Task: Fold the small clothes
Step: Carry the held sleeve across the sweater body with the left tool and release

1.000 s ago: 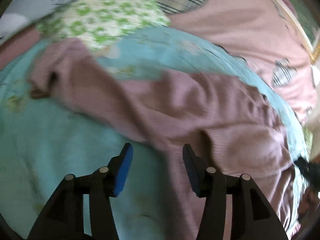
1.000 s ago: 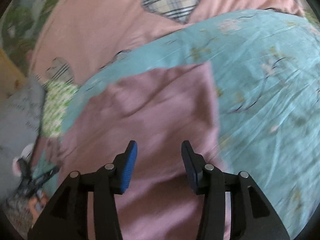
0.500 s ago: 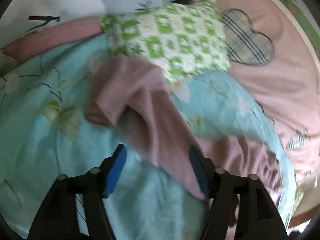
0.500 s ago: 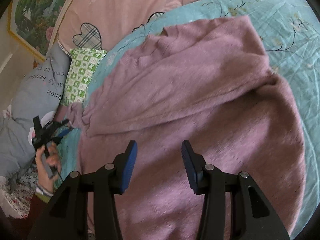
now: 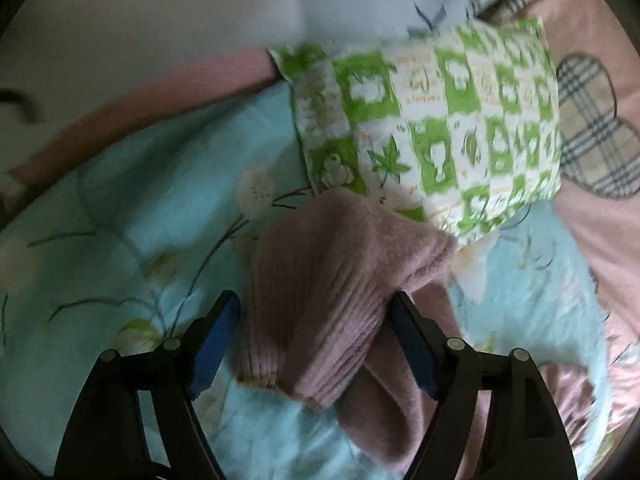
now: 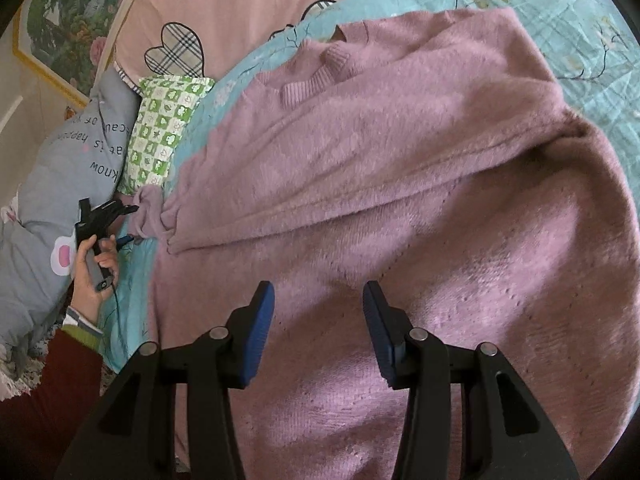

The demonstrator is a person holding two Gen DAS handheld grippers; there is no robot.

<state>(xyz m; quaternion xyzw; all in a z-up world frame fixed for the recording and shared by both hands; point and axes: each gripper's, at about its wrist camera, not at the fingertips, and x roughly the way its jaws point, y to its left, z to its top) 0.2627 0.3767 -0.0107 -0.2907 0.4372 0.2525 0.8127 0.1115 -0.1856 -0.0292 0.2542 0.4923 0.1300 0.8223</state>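
While sweater hem cut off, left claw released astride cuff; right claw released, hovering.

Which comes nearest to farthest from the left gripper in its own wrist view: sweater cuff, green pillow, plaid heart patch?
1. Sweater cuff, between the open fingers of the left gripper.
2. Green pillow, just beyond the cuff.
3. Plaid heart patch, far right on the pink sheet.
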